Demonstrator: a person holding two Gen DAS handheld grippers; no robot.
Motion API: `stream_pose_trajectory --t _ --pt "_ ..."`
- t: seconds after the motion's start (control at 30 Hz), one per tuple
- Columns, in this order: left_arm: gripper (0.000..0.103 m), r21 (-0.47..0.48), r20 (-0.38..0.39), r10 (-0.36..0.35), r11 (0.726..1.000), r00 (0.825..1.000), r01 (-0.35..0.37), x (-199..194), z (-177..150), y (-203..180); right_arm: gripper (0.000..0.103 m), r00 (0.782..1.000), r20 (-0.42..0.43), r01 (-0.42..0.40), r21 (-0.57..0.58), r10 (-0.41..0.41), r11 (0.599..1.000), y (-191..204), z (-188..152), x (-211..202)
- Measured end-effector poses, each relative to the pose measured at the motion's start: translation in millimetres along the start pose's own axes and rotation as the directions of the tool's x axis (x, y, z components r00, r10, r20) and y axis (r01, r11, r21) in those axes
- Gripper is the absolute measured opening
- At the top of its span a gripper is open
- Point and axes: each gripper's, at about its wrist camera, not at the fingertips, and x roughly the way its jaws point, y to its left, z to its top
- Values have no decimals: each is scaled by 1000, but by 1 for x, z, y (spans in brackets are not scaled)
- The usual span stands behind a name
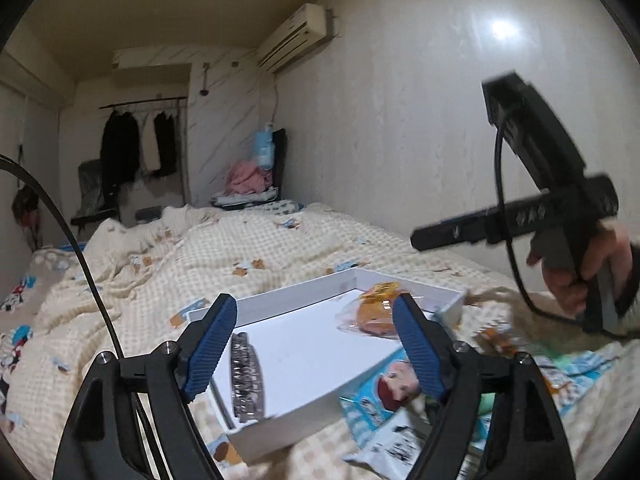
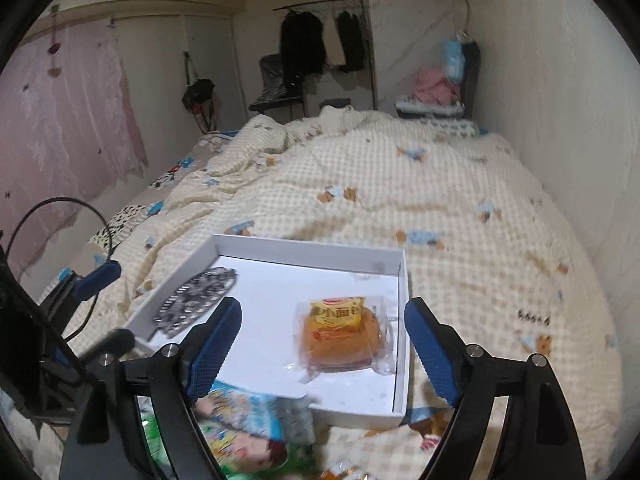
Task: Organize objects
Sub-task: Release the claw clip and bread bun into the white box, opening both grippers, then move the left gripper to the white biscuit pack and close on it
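Hovering wide open over the bed (image 2: 400, 184): left gripper (image 1: 314, 350) and right gripper (image 2: 324, 354), both empty. Lying nearest, blurred, possibly snack packets (image 2: 244, 428). Sitting beyond, a white tray (image 2: 312, 250) holding a wrapped bun (image 2: 340, 336) and a silvery item (image 2: 192, 300).

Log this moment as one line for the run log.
left gripper: open, empty | right gripper: open, empty | white tray: holds bun packet and hair clip | snack packets: outside tray
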Motion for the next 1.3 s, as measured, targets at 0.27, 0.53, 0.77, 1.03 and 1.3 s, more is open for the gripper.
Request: stream_pose_trajectory --t 0.27,0.53,0.77,1.03,1.3 --pt "93 -195 19 -177 965 984 177 -32 16 10 102 985 41 -167 -17 167 986 23 -12 -82" --pt "103 -372 -56 -309 889 949 267 -54 23 25 102 978 68 -191 -54 195 980 40 -42 -123" --pt "103 -321 -149 -227 932 963 170 -51 17 12 102 981 108 -150 -90 159 985 38 -68 -120" --pt "103 -449 -295 -301 881 907 147 -32 -19 13 102 982 110 -147 -88 157 985 40 -85 -112" --pt "103 -506 -344 -394 842 852 185 -27 -35 12 102 982 85 -158 -96 166 983 46 -95 -101"
